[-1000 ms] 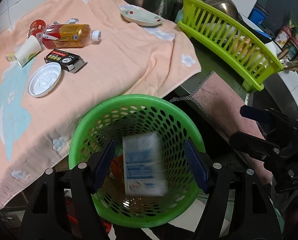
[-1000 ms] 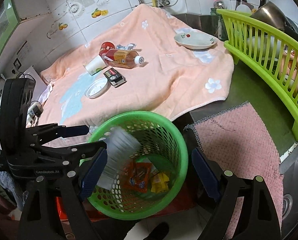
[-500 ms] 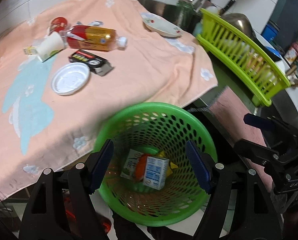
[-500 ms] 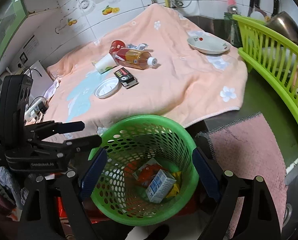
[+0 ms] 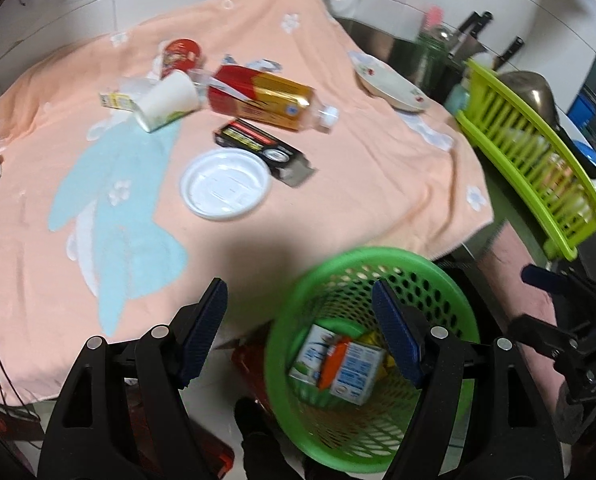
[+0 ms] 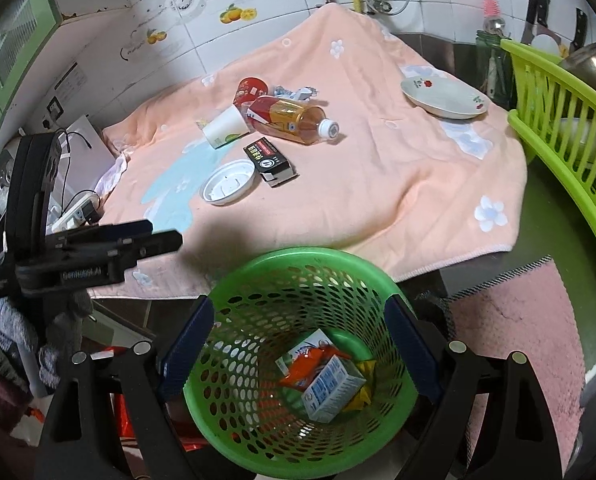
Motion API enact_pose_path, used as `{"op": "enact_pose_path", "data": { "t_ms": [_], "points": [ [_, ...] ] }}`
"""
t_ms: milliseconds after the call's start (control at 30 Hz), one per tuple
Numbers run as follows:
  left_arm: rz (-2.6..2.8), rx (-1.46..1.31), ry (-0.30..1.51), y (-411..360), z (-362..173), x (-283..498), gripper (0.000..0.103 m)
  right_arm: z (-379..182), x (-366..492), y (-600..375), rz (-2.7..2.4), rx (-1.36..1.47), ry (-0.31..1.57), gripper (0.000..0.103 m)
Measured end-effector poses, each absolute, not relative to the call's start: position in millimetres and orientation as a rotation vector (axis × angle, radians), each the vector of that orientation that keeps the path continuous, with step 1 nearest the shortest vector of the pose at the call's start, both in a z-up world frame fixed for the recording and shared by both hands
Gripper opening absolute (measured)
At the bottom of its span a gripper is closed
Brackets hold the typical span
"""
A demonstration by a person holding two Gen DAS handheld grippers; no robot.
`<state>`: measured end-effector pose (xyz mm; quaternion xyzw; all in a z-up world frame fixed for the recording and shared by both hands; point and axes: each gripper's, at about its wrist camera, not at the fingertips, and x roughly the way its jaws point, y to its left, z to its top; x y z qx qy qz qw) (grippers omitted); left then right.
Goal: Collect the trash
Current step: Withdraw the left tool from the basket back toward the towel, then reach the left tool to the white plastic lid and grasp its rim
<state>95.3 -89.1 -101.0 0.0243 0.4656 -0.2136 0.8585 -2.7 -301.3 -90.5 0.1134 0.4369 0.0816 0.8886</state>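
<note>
Above the green basket [image 6: 298,264] | your right gripper [image 6: 298,344] gapes empty | your left gripper [image 5: 298,332] likewise | milk carton [image 6: 332,388] lies inside.

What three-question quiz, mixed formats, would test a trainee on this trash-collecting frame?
1. True or false: the left gripper holds a carton.
2. Multiple choice: the white lid lies A) in the green basket, B) on the peach towel, C) in the dish rack.
3. Fill in: the bottle lies on its ____.

Key: 1 false, its jaws stand open and empty; the blue-and-white carton is in the basket. 2 B. 3 side.
</note>
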Motion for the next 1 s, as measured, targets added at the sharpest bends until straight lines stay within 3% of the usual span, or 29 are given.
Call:
{"op": "enact_pose_path", "data": {
  "t_ms": [267,633,1000],
  "points": [
    [-0.363,0.01,0.968,-60.8,-103.0,140.2,0.069,-89.3,11.3,-296.8,0.175,0.241,0.905,0.084],
    [-0.345,-0.025,1.024,-40.6,-127.1,207.1,0.047,-96.6,37.7,-285.7,0.174,0.254,0.923,0.084],
    [-0.401,-0.044,1.119,-45.2,-158.9,249.7,0.036,-102.5,64.1,-278.9,0.159,0.266,0.937,0.084]
  ]
}}
